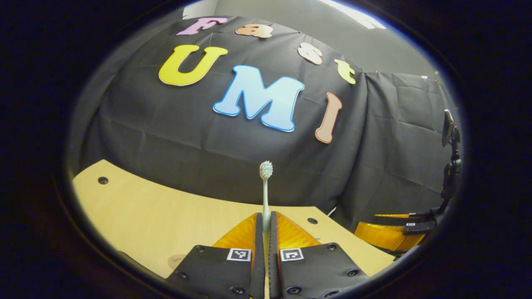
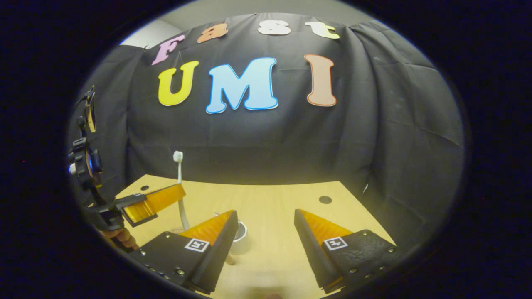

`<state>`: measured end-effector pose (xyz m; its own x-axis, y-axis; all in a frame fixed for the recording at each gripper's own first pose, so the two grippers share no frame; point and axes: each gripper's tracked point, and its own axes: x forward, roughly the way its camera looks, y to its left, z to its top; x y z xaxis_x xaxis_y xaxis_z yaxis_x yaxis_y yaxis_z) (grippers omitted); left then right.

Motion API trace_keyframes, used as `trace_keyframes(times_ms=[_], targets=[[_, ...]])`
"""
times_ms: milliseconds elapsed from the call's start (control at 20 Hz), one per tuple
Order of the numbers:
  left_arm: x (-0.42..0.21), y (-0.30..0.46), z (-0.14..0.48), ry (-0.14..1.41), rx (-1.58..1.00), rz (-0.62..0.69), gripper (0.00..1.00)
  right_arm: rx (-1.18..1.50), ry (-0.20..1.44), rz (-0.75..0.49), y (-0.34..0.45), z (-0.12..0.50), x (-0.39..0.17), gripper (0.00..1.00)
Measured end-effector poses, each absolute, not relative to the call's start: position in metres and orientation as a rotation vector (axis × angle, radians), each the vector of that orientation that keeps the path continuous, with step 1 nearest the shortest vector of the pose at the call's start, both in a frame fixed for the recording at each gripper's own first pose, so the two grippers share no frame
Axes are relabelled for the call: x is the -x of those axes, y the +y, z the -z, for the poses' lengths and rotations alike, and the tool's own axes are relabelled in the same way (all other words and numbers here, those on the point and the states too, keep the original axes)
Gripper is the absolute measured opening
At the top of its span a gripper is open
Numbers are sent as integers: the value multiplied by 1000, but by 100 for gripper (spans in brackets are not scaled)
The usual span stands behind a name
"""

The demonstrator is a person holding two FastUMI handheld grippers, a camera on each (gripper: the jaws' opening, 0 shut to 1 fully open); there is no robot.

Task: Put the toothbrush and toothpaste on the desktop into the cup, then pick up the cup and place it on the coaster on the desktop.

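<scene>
Left gripper (image 1: 266, 222) clamps upright toothbrush (image 1: 265, 182).

I see black cloth (image 2: 386, 137) hanging as the booth's back wall, creased and draped, and wrapping round on both sides. Above it a pale grey room wall (image 1: 374, 45) shows, with a bright strip light (image 1: 353, 12) near the top of the left gripper view. The surface (image 2: 274, 199) is light wood, with small dark round holes (image 2: 325, 199) near its far corners. Its far edge meets the cloth.
</scene>
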<state>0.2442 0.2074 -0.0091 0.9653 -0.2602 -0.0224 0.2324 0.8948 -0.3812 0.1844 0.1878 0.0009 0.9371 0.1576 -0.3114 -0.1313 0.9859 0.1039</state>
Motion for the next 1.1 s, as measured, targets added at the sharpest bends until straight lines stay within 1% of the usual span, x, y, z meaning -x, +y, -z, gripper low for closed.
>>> trace_keyframes(times_ms=[150,350,400,550,600,900,1100], targets=[[-261,197,15,34,398,280,11,-84,346,-128,183,4,-176,84],[-286,183,24,22,410,305,11,-87,374,-98,176,12,-167,84],[-288,178,30,29,405,310,12,-90,381,-95,175,14,-166,84],[-294,168,51,59,393,319,11,-100,398,-84,174,19,-164,84],[-294,164,58,73,389,321,12,-103,400,-85,174,19,-165,84],[-293,157,91,152,365,312,12,-108,420,-99,180,24,-165,84],[-289,155,100,192,350,314,16,-124,429,-109,182,25,-166,84]])
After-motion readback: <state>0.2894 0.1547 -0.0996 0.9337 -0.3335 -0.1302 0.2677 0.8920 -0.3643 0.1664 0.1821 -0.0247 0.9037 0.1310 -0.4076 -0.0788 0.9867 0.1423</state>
